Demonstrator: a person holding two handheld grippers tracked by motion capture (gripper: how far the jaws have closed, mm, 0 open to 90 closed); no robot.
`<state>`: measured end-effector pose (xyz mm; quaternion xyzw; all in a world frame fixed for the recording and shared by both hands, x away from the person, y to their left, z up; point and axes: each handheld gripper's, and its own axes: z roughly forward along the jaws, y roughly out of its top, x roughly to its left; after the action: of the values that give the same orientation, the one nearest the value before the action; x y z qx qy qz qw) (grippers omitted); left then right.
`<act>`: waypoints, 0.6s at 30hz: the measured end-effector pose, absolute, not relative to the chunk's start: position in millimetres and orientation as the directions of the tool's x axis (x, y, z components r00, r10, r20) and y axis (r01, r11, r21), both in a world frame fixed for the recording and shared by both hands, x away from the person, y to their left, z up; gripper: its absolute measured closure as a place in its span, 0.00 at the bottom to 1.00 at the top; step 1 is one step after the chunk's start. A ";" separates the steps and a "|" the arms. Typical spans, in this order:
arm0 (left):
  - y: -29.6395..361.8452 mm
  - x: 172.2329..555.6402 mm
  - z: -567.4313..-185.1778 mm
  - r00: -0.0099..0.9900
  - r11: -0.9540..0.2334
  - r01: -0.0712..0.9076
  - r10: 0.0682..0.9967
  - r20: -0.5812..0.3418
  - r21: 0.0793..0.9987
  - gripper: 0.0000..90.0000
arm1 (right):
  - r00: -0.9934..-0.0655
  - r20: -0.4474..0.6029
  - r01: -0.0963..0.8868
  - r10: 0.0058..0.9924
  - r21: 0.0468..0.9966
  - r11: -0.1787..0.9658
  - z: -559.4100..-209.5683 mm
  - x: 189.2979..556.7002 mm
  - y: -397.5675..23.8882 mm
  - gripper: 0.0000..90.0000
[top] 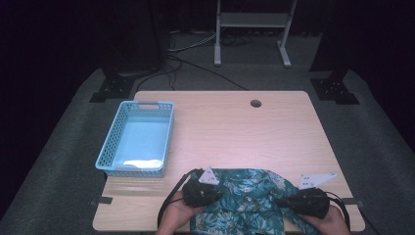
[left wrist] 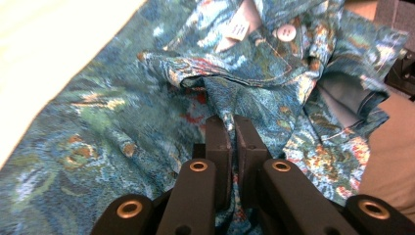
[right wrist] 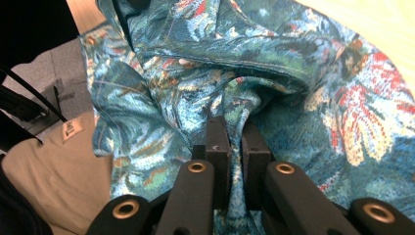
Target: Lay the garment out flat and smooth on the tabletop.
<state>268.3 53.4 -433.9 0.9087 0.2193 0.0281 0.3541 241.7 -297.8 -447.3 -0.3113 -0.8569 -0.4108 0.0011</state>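
The shirt runs off the high view's bottom edge, its hem apparently hidden.

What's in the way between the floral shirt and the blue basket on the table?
Nothing visible. The left gripper and right gripper are each shut on a fold of the shirt at the table's near edge. The bare wood between it and the basket at the left holds nothing.

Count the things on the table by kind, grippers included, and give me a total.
Floral shirt: 1
Blue plastic basket: 1
Grippers: 2, the left gripper and the right gripper, each shut on a fold of the shirt
Total: 4
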 end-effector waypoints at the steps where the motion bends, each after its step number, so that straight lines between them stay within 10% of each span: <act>1: 54.0 268.2 -432.1 0.901 -0.650 0.378 0.421 -0.101 0.659 0.97 | -0.806 0.260 0.535 0.532 0.706 0.465 -446.0 241.8 -297.8 0.96; 18: 58.2 286.0 -410.6 0.892 -0.604 0.404 0.427 -0.150 0.687 0.97 | -0.802 0.285 0.529 0.525 0.747 0.402 -424.8 257.0 -303.7 0.97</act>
<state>286.0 58.2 -410.6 0.8955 0.2321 0.0146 0.3795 257.0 -303.7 -424.8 -0.3145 -0.8374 -0.4471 0.0024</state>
